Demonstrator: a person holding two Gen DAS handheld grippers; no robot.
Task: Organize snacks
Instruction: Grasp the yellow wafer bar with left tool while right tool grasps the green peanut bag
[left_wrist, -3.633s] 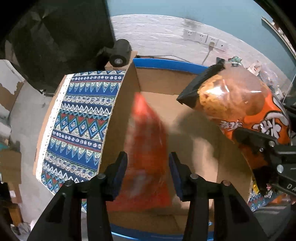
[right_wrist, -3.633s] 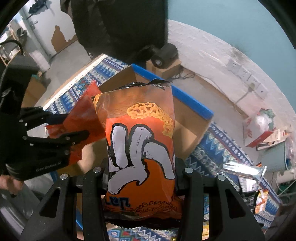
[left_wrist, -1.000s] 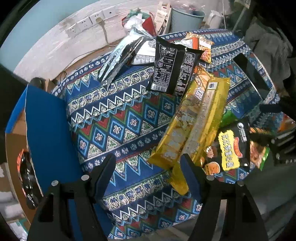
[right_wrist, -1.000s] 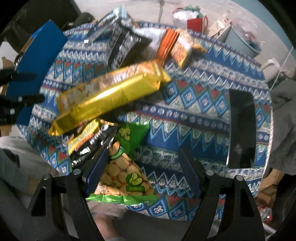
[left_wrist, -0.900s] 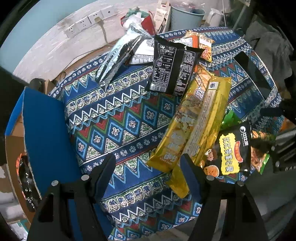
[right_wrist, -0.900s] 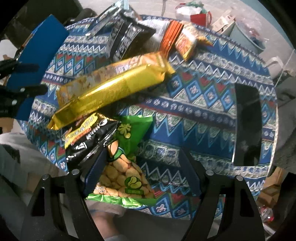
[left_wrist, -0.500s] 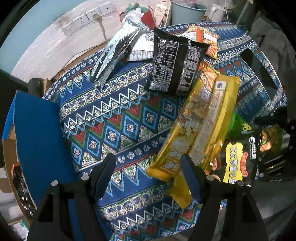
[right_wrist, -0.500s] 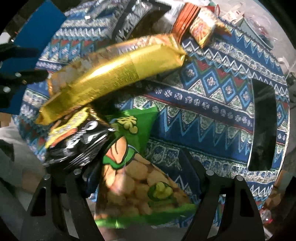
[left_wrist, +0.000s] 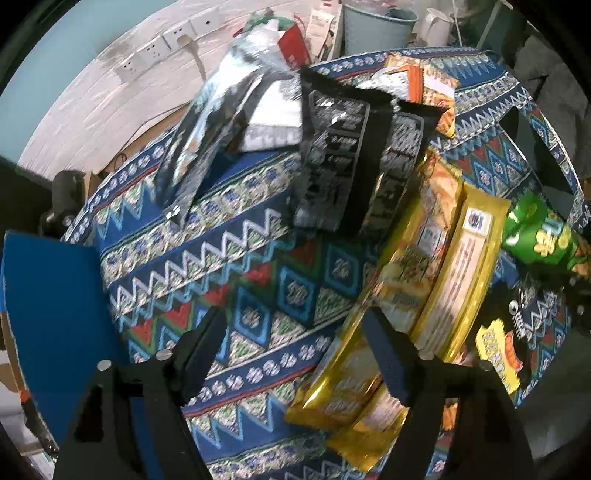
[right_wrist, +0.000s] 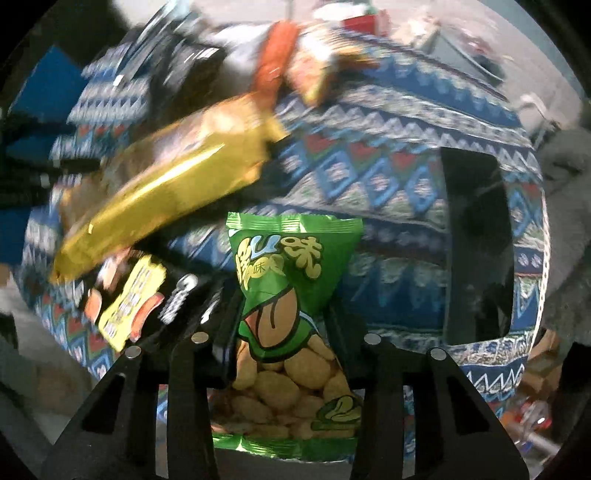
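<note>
My right gripper (right_wrist: 282, 314) is shut on a green bag of beans (right_wrist: 288, 295), which stands up between its fingers; the bag also shows in the left wrist view (left_wrist: 539, 240). My left gripper (left_wrist: 295, 347) is open and empty, low over the patterned tablecloth (left_wrist: 221, 258), its right finger (left_wrist: 388, 358) beside the near end of a long gold snack pack (left_wrist: 424, 291). The gold pack (right_wrist: 166, 188) lies left of the green bag. A black and yellow bag (right_wrist: 144, 299) lies beside my right gripper.
A black bag (left_wrist: 351, 162), a silver pack (left_wrist: 210, 136) and orange packets (left_wrist: 424, 85) lie at the far side of the table. The box's blue flap (left_wrist: 48, 314) is at the left. A black phone (right_wrist: 476, 243) lies at the right.
My right gripper has closed on the green bag and raised it. My left gripper has come lower and nearer to the gold pack.
</note>
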